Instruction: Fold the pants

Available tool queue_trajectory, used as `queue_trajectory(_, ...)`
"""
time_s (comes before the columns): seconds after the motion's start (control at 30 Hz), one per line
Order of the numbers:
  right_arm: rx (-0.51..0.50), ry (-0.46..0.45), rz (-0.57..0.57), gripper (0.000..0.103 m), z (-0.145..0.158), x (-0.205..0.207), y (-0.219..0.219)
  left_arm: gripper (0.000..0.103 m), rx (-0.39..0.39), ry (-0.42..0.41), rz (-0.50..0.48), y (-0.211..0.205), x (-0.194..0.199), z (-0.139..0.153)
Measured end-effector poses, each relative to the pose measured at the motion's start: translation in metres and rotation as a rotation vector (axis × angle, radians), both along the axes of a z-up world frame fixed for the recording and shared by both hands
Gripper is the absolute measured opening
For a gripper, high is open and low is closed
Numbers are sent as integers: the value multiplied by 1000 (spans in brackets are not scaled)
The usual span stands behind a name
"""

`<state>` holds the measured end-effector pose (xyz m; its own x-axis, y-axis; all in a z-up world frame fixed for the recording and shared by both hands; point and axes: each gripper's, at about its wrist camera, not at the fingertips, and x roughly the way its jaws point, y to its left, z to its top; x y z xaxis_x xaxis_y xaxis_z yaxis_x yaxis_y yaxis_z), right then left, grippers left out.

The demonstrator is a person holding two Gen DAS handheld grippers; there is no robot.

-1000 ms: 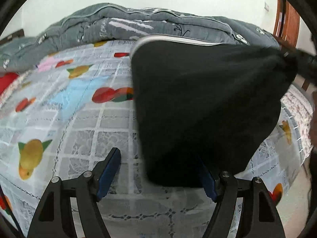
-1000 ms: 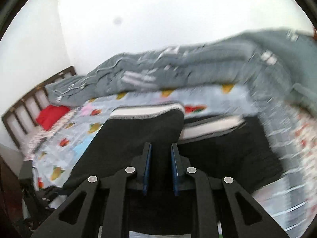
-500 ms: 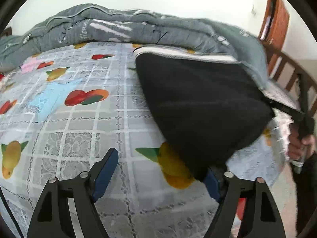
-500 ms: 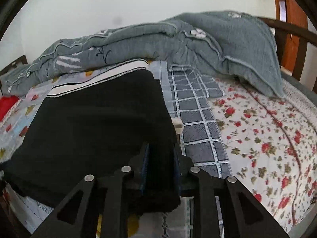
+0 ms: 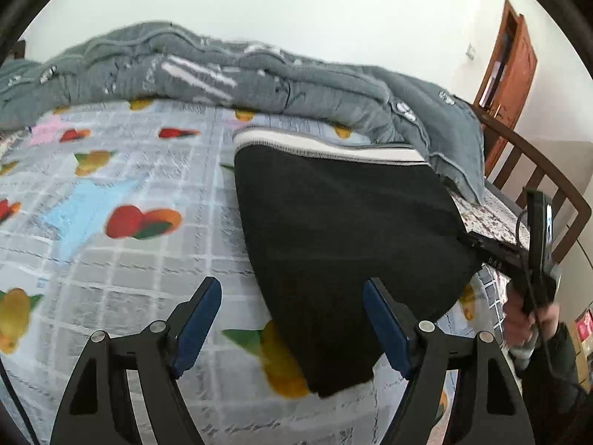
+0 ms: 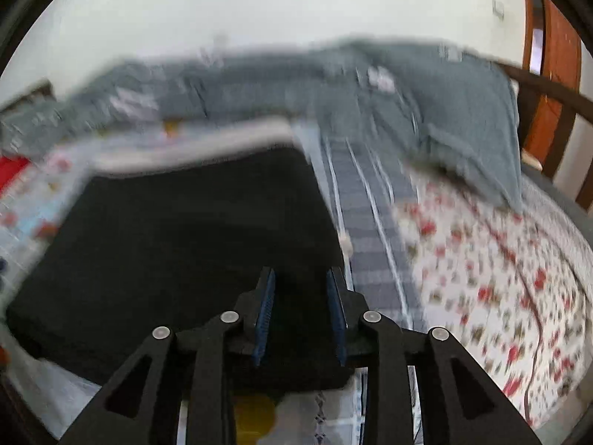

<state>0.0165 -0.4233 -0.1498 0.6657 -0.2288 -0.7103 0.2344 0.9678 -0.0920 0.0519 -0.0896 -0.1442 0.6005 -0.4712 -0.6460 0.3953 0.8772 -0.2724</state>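
The black pants [image 5: 341, 230] lie folded on the bed [image 5: 122, 259], spread flat over the fruit-print sheet [image 5: 92, 230], with the white-striped waistband [image 5: 326, 148] at the far end, just before the heaped grey quilt [image 5: 229, 70] along the bed's far edge. The near folded end reaches close to the bed's near edge. On the right of the pants, in the right wrist view, a grey checked cloth [image 6: 367, 230] runs alongside, and beyond it lies a red-flowered sheet [image 6: 500, 267].

The left gripper [image 5: 292, 322] stands with its blue pads wide apart above the sheet; the near left corner of the pants lies between them, but neither pad presses on it. The right gripper [image 6: 300, 319] sits over the near right corner of the pants; its jaws are opening, the black fabric is between the pads, and they no longer appear to pinch it, though the view is blurred.

From the left wrist view, the person's hand [image 5: 526, 319] holds the right gripper's handle past the bed's right side, near the wooden footboard [image 5: 548, 181] and a brown door [image 5: 511, 74].
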Motion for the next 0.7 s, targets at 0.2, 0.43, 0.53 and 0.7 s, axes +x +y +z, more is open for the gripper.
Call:
queue_trajectory(0.2, 0, -3, 25, 33, 3, -9, -3, 78, 47, 86, -5, -12, 9, -28)
queue_trajectory(0.43, 82, -22, -12, 43, 17, 8, -29, 77, -64, 149, 12, -1, 38, -23)
queue_trajectory(0.53, 130, -17, -6, 48, 14, 20, -35, 75, -133, 208, 26, 1, 59, -28)
queue_trajectory(0.7, 283, -5, -9, 50, 3, 35, -52, 49, -163, 259, 36, -7, 87, -35)
